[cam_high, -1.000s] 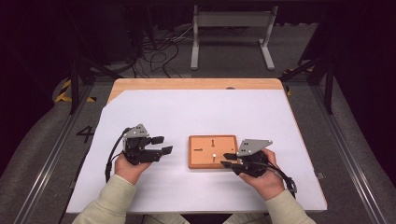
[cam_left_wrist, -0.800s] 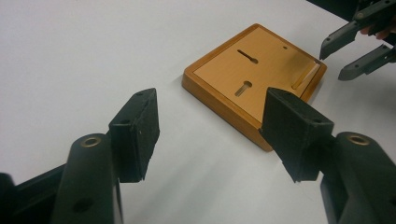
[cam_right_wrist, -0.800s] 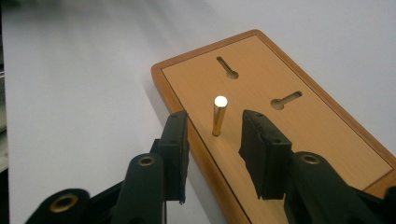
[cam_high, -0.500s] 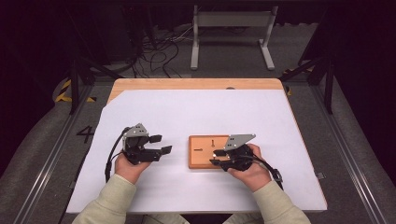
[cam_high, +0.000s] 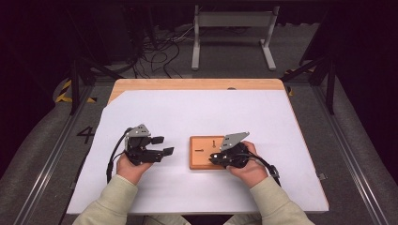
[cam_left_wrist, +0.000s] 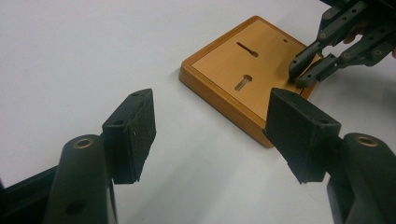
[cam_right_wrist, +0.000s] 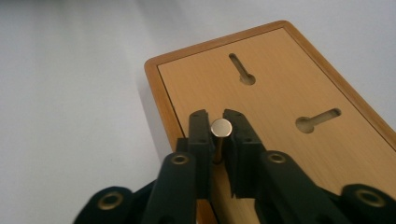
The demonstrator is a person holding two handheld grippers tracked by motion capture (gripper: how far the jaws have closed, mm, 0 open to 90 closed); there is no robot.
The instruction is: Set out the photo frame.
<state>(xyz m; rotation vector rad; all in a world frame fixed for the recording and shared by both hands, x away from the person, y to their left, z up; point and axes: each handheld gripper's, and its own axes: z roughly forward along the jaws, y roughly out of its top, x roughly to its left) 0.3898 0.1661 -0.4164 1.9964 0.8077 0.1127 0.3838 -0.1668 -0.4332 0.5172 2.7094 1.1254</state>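
Here, the right hand-held gripper (cam_right_wrist: pixel 215 128) is pinching a pin (cam_right_wrist: pixel 221 127) at the board (cam_high: pixel 202 152).

Its jaws have just been closing, and in the right gripper view they are pressing on a small metal pin with a round flat head, standing upright near the board's edge, at about 7 o'clock from the nearer keyhole slot (cam_right_wrist: pixel 319 120). The board is lying on the white surface (cam_high: pixel 187 112), at roughly 3 o'clock from the left hand-held gripper (cam_high: pixel 163 145), which is hovering apart from it with jaws spread and nothing between them. Judging from this, the pin is gripped but not yet seated: both slots are sitting empty, so carrying it to one and sliding it in is probably what remains.
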